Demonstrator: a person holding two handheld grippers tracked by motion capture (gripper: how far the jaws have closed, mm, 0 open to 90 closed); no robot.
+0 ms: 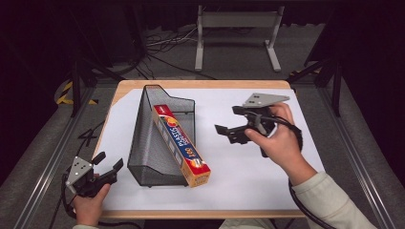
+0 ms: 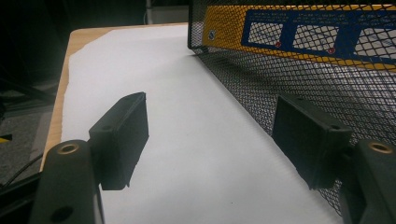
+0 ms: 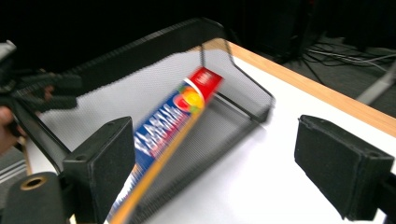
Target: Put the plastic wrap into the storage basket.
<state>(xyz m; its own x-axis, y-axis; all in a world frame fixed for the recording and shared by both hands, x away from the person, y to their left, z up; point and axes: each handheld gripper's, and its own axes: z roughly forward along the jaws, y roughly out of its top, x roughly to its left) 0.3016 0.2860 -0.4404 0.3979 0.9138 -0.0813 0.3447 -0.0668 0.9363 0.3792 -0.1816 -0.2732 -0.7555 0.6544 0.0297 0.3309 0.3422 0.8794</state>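
In the high view my left gripper [image 1: 108, 163] sits at the lower left of the frame, over the near left corner of the white sheet [image 1: 248, 162], jaws apart with nothing between them. It is just beside the near left corner of the black wire-mesh file holder [image 1: 143, 138], not touching it as far as I can tell. In the left gripper view the mesh wall runs down the right side of the frame, close against my right-hand jaw (whether they actually meet I cannot tell), and the box's yellow and blue side shows through the mesh at the upper right.

The plastic wrap box [image 1: 181, 144] lies slanted inside the holder at the centre of the high view, its red end up toward the far wall, its near end sticking out past the holder's front edge.

My right gripper [image 1: 228, 133] is right of centre, above the sheet, jaws spread and empty, pointing left at the holder and well apart from it. In the right gripper view (somewhat blurred) the box [image 3: 175, 121] sits between my jaws farther off.
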